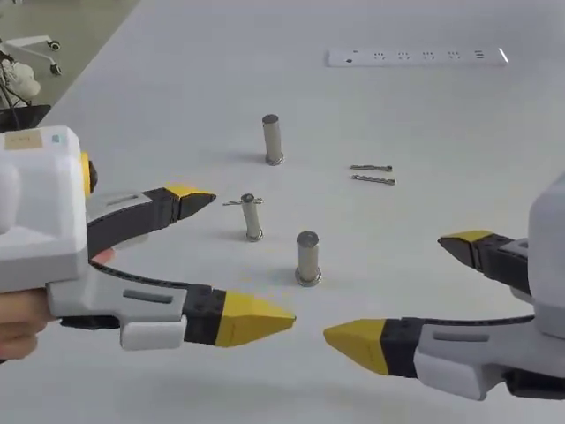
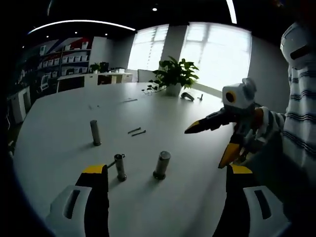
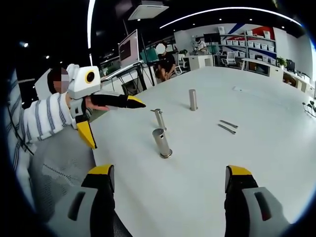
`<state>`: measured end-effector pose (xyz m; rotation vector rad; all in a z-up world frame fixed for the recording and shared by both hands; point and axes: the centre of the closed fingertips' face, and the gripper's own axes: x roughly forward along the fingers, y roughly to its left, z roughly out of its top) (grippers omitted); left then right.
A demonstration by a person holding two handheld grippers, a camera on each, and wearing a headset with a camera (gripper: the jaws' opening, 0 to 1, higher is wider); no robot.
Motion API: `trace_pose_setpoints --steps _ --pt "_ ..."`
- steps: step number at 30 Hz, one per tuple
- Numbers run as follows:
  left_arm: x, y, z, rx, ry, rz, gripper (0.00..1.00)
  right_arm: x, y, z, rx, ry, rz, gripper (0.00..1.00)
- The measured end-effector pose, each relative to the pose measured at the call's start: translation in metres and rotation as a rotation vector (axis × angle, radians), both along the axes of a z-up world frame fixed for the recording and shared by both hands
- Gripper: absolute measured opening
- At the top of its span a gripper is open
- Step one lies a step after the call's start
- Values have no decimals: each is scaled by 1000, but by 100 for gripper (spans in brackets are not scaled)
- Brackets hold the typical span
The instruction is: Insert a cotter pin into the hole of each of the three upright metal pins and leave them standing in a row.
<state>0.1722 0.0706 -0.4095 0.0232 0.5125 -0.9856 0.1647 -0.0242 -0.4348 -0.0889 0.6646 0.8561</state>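
We log one of three done: middle pin (image 1: 253, 221) cottered, two cotter pins (image 1: 372, 168) loose; left tongs (image 1: 252, 258), right tongs (image 1: 384, 288) wide, empty

Head view: bright, even, soft light from above; table (image 1: 424, 115) near white, low contrast, pic a bit soft.
Shadows: faint, short, at base of each pin (image 1: 307, 258).
Left gripper view: windows (image 2: 217, 52) blown out, backlit; room sides dim; ceiling strip (image 2: 79, 22) glares.
Right gripper view: ceiling strips glare; table bright, bkgd dim.
Distortion: fisheye, lines bow twd edges.
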Motion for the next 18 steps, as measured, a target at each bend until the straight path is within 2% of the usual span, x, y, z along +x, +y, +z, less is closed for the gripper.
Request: trace_pose_setpoints --steps 5,7,12,18 --pt "-3 2 -7 6 24 9 99 4 -4 1 -14 -9 0 91" --pt "-4 4 -9 8 28 16 99 7 -8 1 -28 3 1 90" --pt "-5 8 -9 7 29 45 99 19 -19 5 -50 2 3 86" --pt "-10 11 -12 17 35 60 99 39 -32 13 -124 -42 66 80"
